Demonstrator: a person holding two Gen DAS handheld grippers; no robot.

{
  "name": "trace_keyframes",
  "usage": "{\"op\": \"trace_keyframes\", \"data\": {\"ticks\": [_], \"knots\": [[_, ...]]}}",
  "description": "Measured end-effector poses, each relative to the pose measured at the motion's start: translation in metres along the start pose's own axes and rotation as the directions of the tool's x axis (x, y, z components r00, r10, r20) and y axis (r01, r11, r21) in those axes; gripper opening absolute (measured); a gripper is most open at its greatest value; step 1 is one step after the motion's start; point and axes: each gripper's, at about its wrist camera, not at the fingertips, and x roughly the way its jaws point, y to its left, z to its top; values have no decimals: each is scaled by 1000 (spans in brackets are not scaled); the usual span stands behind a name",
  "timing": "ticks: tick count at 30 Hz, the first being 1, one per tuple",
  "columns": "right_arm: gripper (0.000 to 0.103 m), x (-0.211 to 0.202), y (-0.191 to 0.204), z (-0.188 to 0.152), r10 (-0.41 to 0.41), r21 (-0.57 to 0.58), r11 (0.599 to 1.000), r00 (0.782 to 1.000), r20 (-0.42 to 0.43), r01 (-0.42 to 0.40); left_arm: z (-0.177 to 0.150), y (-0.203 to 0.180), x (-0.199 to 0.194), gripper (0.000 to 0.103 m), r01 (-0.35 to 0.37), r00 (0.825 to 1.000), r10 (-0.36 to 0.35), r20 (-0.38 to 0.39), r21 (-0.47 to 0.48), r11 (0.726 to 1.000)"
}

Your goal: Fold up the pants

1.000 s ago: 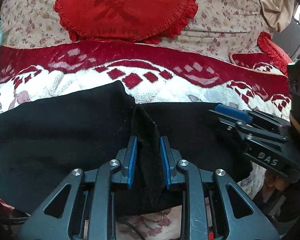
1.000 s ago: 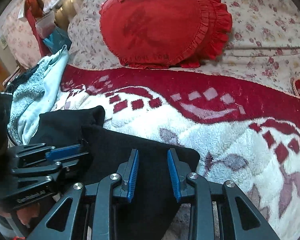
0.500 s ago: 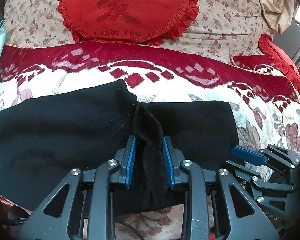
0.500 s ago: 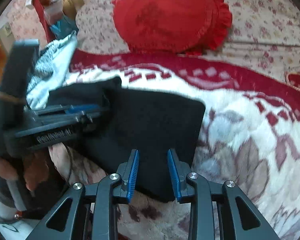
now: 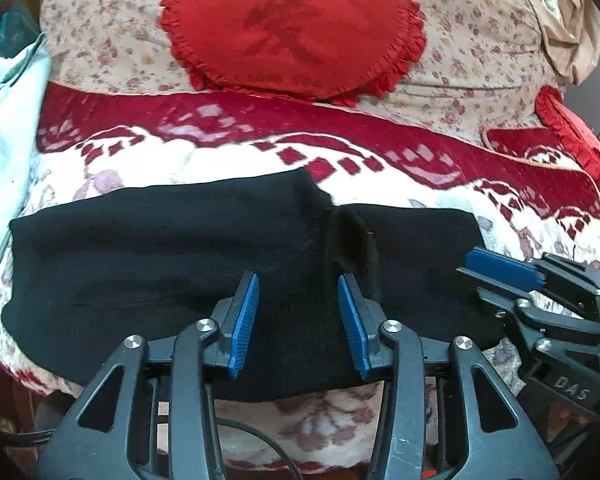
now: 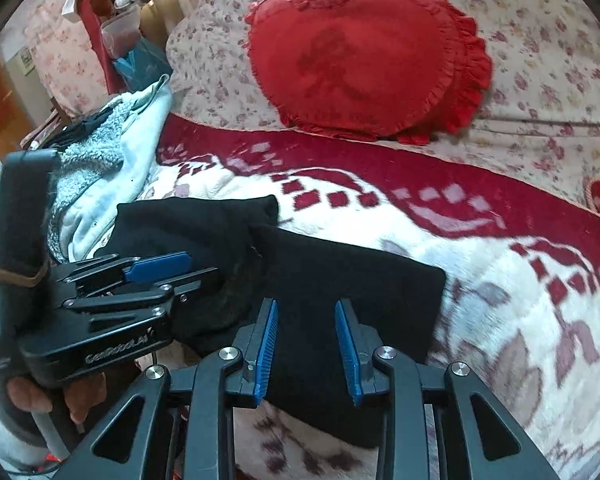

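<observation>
The black pants point(image 5: 148, 264) are spread flat across the red-and-white blanket point(image 5: 440, 184), their near edge close to the blanket's front edge. The left gripper point(image 5: 298, 316) is held wide open over the cloth, nothing gripped, beside a raised fold point(image 5: 352, 244). The right gripper point(image 6: 306, 350) is likewise open and empty above the pants' right end, whose edge point(image 6: 436, 312) borders bare blanket. A red cushion point(image 6: 360, 64) lies well behind.

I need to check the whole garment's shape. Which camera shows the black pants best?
The left wrist view: the pants spread across the blanket, both ends visible. The right wrist view shows them obliquely, the far end partly behind the left gripper.
</observation>
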Motion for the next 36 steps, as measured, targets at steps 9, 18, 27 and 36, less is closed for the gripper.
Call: {"op": "trace_keyframes", "data": {"ticks": [9,18,27,36], "knots": [[29,14,10,-18,18,-20,1000,998,-58,-19,-1,16,-4,49,14,1000,-14,3,-46,999],[29,3,4,-31,26,-8,1000,998,-55,-26,-3,-7,11,49,35,999,-35,-31,-4,999],[29,17,-29,-6,-71,49,996,997,-34,73,-1,-13,23,49,9,999,-8,-35,11,1000],[30,18,-29,0,-73,51,996,997,-37,74,-1,-14,27,50,-4,999,4,-34,16,1000]]}}
